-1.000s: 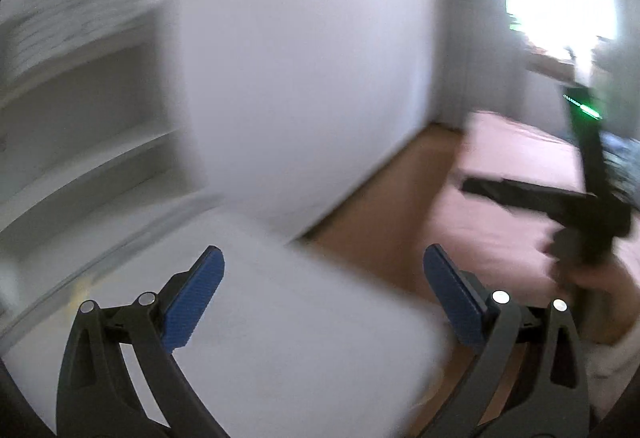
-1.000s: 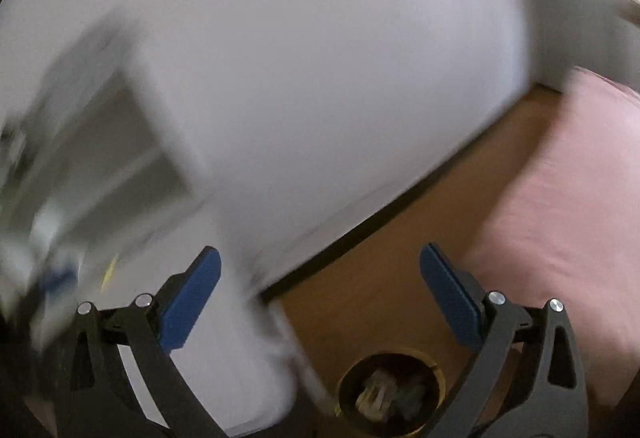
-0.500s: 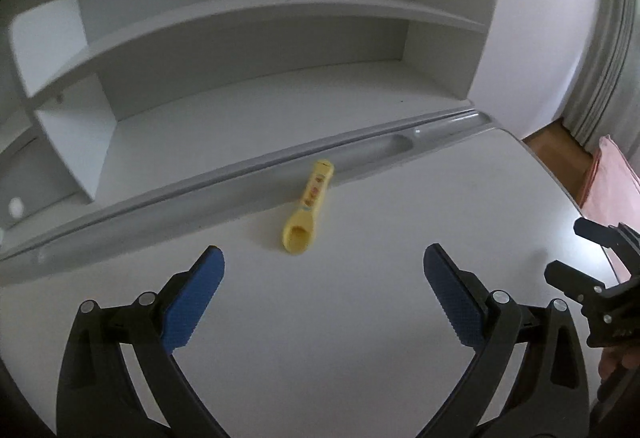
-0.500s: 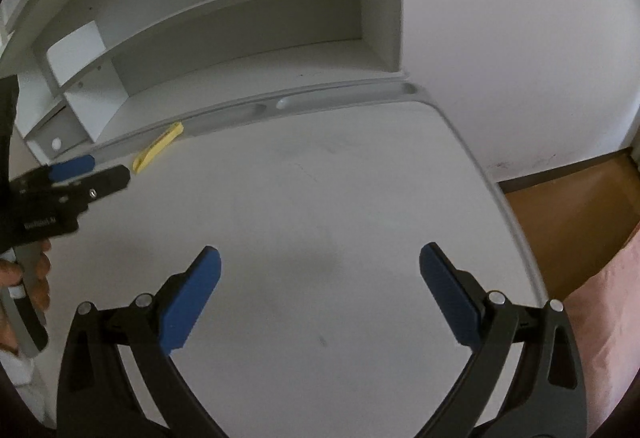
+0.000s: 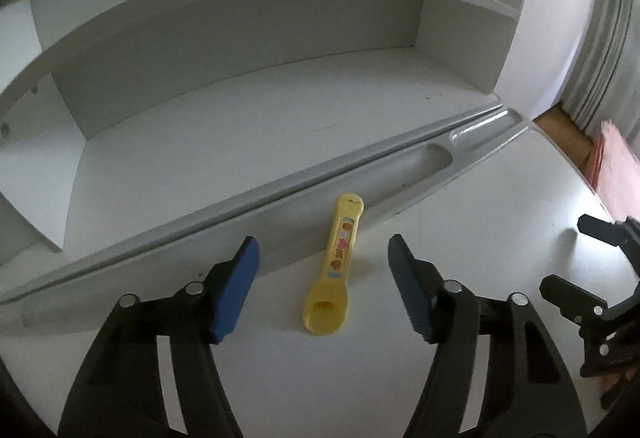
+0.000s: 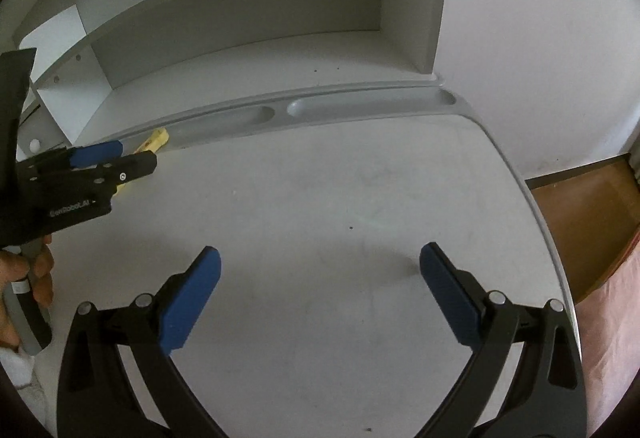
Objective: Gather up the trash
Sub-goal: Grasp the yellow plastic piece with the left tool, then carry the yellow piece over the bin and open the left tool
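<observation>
Partly hidden from you

Your left gripper (image 6: 132, 158) covers most of the yellow scoop (image 6: 154, 140) in the right view; its sticker print (image 5: 342, 246) is too small to read.

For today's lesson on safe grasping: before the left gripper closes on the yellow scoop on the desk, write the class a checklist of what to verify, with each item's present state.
1. Left gripper open: ok, fingers spread.
2. Yellow scoop between the fingers: ok, it lies in the gap, bowl end nearest the camera.
3. Scoop free of other things: ok, only its far tip is at the grey pen groove.
4. Right gripper out of the way: ok, open over bare desk, apart from the scoop.
5. Fingers low enough to grip: cannot tell.
</observation>
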Demonstrator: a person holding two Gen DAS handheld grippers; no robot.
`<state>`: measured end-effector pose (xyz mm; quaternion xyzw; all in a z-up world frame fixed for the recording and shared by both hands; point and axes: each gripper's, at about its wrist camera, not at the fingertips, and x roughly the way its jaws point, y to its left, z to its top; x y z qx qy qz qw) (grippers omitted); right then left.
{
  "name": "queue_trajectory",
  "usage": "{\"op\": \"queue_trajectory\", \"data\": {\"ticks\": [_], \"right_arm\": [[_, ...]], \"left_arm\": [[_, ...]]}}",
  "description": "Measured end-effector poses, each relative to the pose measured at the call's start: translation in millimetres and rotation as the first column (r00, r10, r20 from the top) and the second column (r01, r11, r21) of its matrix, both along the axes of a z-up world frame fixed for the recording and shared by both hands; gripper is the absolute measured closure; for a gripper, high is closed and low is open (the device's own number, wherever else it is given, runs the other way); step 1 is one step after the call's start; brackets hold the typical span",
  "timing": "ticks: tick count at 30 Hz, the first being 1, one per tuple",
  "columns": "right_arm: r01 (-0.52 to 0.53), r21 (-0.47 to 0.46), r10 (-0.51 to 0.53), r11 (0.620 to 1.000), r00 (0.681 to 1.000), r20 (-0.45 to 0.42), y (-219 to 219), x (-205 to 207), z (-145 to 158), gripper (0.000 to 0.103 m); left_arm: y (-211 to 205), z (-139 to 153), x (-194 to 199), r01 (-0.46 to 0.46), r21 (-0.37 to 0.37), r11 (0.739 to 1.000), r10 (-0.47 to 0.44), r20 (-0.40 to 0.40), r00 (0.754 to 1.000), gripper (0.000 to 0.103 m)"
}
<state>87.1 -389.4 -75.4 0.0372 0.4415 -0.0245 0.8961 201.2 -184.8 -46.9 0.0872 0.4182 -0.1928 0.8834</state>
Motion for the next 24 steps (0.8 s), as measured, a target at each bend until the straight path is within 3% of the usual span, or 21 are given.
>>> {"op": "queue_trajectory", "data": {"ticks": [2,3,4,8,11,13,15,17,19,24], "right_arm": [[0.001,-0.025,-0.001,1.000,1.000,-0.010,3.0,0.5,-1.1,0.007],[0.001,-0.040,-0.001,0.999,1.000,-0.015,5.0,-0.7,-1.0,0.007],[-0.001,-0.063,-0.001,0.998,1.000,-0.022,8.4,-0.8,-1.7,0.007],[0.005,-0.035,-0.006,0.999,1.000,-0.006,6.4,-5.5,0.0,0.009],[0.026,0.019,-0.027,0.999,0.999,0.045,-4.9,-13.6,6.2,0.035],[0.028,0.022,-0.029,0.999,0.999,0.040,-10.3,-19.4,7.0,0.044],[0.023,0.091,-0.027,0.996,0.998,0.048,-21.9,-31.4,13.9,0.068],[0.034,0.122,-0.044,0.992,0.995,0.084,-37.4,-47.9,29.0,0.080],[0.065,0.119,-0.080,0.991,0.988,0.132,-58.3,-69.6,48.0,0.082],[0.236,0.122,-0.257,0.964,0.942,0.217,-144.4,-151.5,89.2,0.082]], "left_arm": [[-3.0,1.2,-0.8,-0.004,0.013,1.000,0.004,0.012,1.000,0.063],[-3.3,2.1,-1.5,-0.002,0.009,1.000,0.002,0.016,1.000,0.084],[-2.8,2.3,-2.5,-0.001,-0.002,1.000,0.001,0.013,1.000,0.091],[-3.2,2.8,-5.6,0.010,-0.055,0.998,-0.011,-0.015,1.000,0.091],[-6.4,7.9,-14.3,0.019,-0.090,0.996,-0.021,-0.021,1.000,0.091],[-11.4,17.0,-26.9,0.043,-0.099,0.994,-0.043,-0.002,0.999,0.091],[-25.1,30.3,-44.1,0.085,-0.111,0.990,-0.082,0.025,0.996,0.091],[-52.9,45.2,-65.5,0.152,-0.133,0.979,-0.147,0.049,0.988,0.091],[-80.6,56.3,-85.7,0.216,-0.141,0.966,-0.207,0.077,0.975,0.091],[-172.9,84.1,-168.5,0.429,-0.177,0.886,-0.408,0.143,0.902,0.091]]}}
